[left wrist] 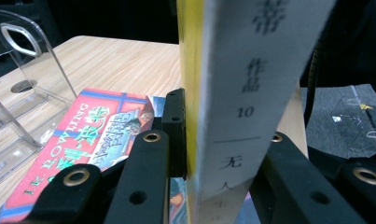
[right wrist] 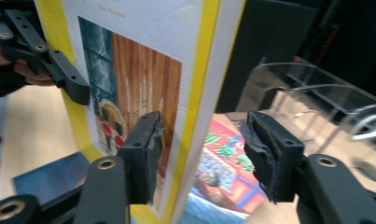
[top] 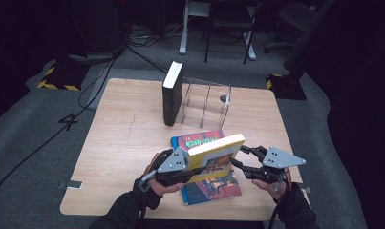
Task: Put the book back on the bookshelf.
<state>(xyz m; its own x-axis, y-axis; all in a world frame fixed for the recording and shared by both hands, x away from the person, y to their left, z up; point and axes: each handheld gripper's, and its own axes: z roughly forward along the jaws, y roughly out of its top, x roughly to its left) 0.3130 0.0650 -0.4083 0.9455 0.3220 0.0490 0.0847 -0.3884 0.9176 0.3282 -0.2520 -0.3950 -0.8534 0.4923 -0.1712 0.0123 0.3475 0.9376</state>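
Observation:
A yellow-bordered book is held on edge above the table, and my left gripper is shut on it. In the left gripper view its black jaws clamp the book's white spine from both sides. My right gripper is open and straddles the book's other edge. In the right gripper view one pad rests by the picture cover and the other stands off it with a gap. A colourful book lies flat underneath.
A thick black book stands upright against a clear acrylic rack at the back of the wooden table. The rack's empty slots are beyond the held book. Chairs and cables are on the floor behind.

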